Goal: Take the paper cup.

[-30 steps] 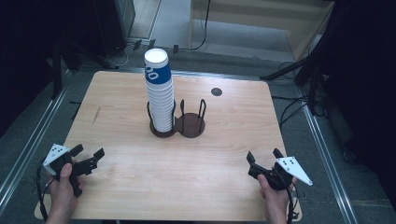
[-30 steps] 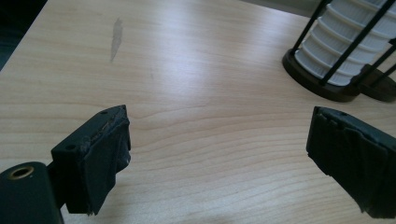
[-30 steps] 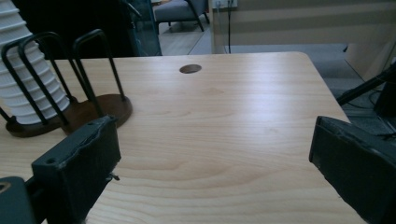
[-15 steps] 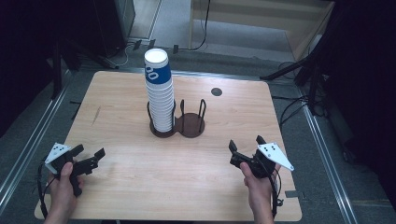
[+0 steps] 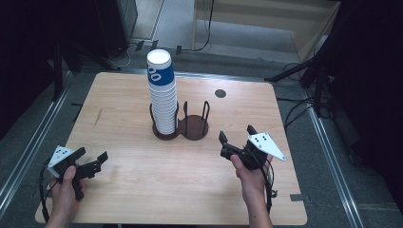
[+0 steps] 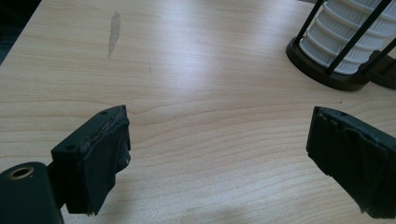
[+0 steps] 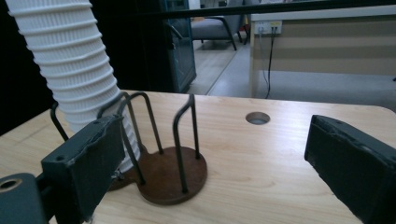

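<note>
At the table's [image 5: 119, 95] near left corner, the left gripper [image 5: 91, 160] lay low over the wood in the person's left hand [image 5: 64, 187], its jaws spread wide and holding nothing. In the left gripper view those jaws framed bare wood, with a grey smear [image 6: 113, 32] on the tabletop ahead and the base of the cup stack showing at the upper right, well apart from the jaws.

Toward the middle stood the cups [image 5: 162, 95], a tall white stack with a blue band on the top cup, seated upright in the left ring of a dark twin holder [image 5: 190, 127]. The holder's right ring stood empty beside it, its wire posts rising from a brown disc. A round hole [image 5: 220, 93] sat in the tabletop behind and to the right of the holder.

Further right, the right gripper [image 5: 236, 135] hung just above the table in the right hand [image 5: 249, 178], jaws released and wide apart, gripping nothing. It pointed toward the holder from the near right, close to the empty ring but not touching it. In the right gripper view the cups [image 7: 70, 60] rose past the left jaw, the empty ring [image 7: 175, 175] lay between the jaws and just ahead, and the hole [image 7: 257, 118] lay beyond
</note>
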